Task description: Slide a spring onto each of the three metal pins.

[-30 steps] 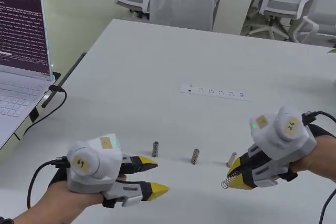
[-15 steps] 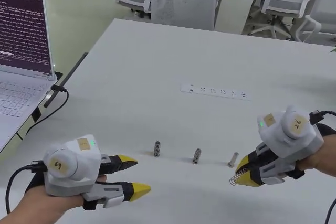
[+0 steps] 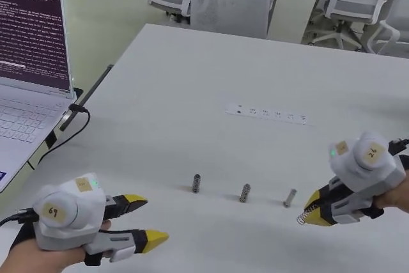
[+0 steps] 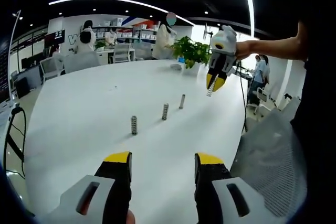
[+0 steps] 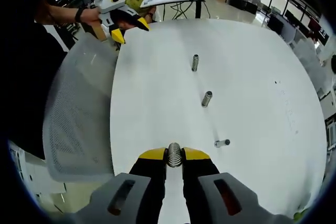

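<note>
Now, right gripper [image 3: 312, 214] clamped on spring [image 5: 174, 153]; bare pin [image 3: 290, 197] upright just left of its tips, near tabletop [image 3: 211, 94] front edge; left gripper [image 3: 153, 220] wide, empty, well off. Right nearer.

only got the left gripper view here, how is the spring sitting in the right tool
Observer: In the right gripper view the spring is pinched between the right tool's two yellow tips, with its open end facing forward along the jaws.
Operator: ok and where is it relative to the bare pin, i cant judge depth from here
Observer: In the head view the spring sticks out of the tips to the right of the bare pin, apart from it and not yet over its top.
</note>
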Demonstrator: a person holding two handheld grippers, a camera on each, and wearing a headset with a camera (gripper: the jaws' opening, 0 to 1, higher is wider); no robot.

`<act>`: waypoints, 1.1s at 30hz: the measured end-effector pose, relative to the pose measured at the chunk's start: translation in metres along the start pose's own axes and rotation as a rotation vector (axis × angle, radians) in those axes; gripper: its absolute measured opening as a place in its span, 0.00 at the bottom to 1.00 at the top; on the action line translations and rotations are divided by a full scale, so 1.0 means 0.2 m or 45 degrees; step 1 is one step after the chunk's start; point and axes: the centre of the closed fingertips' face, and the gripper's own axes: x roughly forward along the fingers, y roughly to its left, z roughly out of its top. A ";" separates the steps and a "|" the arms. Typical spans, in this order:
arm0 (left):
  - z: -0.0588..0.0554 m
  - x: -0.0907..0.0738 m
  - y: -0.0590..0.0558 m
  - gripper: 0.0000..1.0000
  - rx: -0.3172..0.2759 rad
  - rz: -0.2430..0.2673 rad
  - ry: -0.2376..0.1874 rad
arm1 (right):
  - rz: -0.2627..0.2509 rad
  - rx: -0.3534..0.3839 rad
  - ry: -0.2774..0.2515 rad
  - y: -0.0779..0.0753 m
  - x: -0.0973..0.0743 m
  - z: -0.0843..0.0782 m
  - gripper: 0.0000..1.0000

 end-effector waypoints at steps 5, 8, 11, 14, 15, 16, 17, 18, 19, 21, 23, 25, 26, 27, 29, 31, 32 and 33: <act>-0.02 -0.02 0.00 0.43 -0.013 0.010 0.008 | -0.007 0.018 0.008 -0.04 0.01 -0.02 0.08; -0.04 -0.02 -0.01 0.43 -0.013 0.008 0.018 | -0.006 0.027 0.016 -0.06 0.02 -0.02 0.08; -0.04 -0.02 -0.01 0.43 -0.024 0.008 0.016 | -0.003 0.030 0.020 -0.07 0.04 -0.02 0.08; -0.04 -0.02 -0.01 0.43 -0.028 0.011 0.014 | 0.001 0.031 0.023 -0.08 0.05 -0.02 0.08; -0.04 -0.02 0.00 0.43 -0.028 0.011 0.014 | 0.000 0.031 0.025 -0.10 0.05 -0.02 0.08; -0.05 -0.02 0.00 0.43 -0.032 0.012 0.012 | 0.001 0.032 0.027 -0.10 0.05 -0.02 0.08; -0.05 -0.02 0.00 0.43 -0.036 0.014 0.012 | -0.003 0.034 0.028 -0.11 0.05 -0.02 0.08; -0.05 -0.03 0.00 0.43 -0.036 0.015 0.013 | -0.005 0.036 0.027 -0.12 0.05 -0.02 0.08; -0.05 -0.03 0.00 0.43 -0.037 0.015 0.013 | -0.005 0.040 0.026 -0.14 0.05 -0.01 0.08; -0.05 -0.04 0.00 0.43 -0.039 0.018 0.013 | -0.014 0.043 0.027 -0.16 0.05 -0.01 0.08; -0.06 -0.04 0.00 0.43 -0.044 0.024 0.012 | -0.019 0.045 0.031 -0.18 0.05 -0.01 0.08; -0.06 -0.05 0.01 0.43 -0.047 0.028 0.010 | -0.023 0.044 0.037 -0.20 0.05 -0.01 0.08; -0.06 -0.05 0.01 0.43 -0.047 0.029 0.010 | -0.025 0.043 0.041 -0.22 0.05 -0.01 0.08; -0.06 -0.05 0.01 0.43 -0.047 0.031 0.010 | -0.030 0.039 0.047 -0.23 0.04 -0.01 0.08; -0.06 -0.05 0.02 0.43 -0.050 0.032 0.009 | -0.037 0.036 0.057 -0.26 0.04 -0.01 0.08; -0.06 -0.05 0.02 0.43 -0.053 0.033 0.006 | -0.045 0.034 0.061 -0.29 0.03 -0.01 0.08; -0.06 -0.05 0.02 0.43 -0.054 0.033 0.006 | -0.049 0.033 0.063 -0.30 0.02 -0.01 0.08; -0.05 -0.05 0.02 0.43 -0.056 0.034 0.006 | -0.053 0.030 0.071 -0.31 0.02 -0.01 0.08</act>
